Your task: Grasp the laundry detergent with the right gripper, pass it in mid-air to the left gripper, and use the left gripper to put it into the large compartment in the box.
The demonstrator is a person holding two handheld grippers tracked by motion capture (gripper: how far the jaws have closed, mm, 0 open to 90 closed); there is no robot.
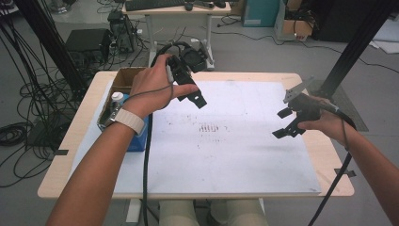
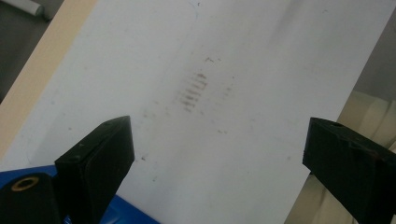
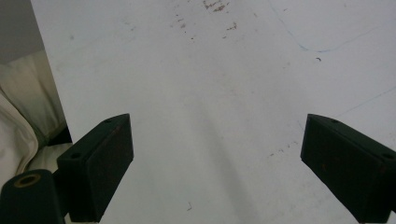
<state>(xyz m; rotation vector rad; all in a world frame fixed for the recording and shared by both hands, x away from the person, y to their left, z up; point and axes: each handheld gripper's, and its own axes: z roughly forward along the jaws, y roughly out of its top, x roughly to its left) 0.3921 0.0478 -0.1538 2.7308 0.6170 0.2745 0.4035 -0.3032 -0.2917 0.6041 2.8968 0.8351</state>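
My left gripper [image 1: 192, 92], held above the far left part of the white sheet [image 1: 244, 150], points down at the table; its own view has the jaws of the left gripper [image 2: 217, 158] wide apart with nothing between them, over the sheet [image 2: 261, 56] and a grey smudge [image 2: 192, 88]. Over the sheet's right edge my right gripper [image 1: 283, 123] hangs with its jaws spread one above the other. In its own view the right gripper [image 3: 217, 158] is open and empty above bare sheet [image 3: 196, 79].
A cardboard box [image 1: 123, 77] at the table's left holds a white-capped bottle [image 1: 117, 96], with a blue object [image 1: 139, 139] in front of it. Dark smudges [image 1: 209, 127] mark the sheet's middle. Cables trail from both grippers. Another desk [image 1: 179, 12] stands behind.
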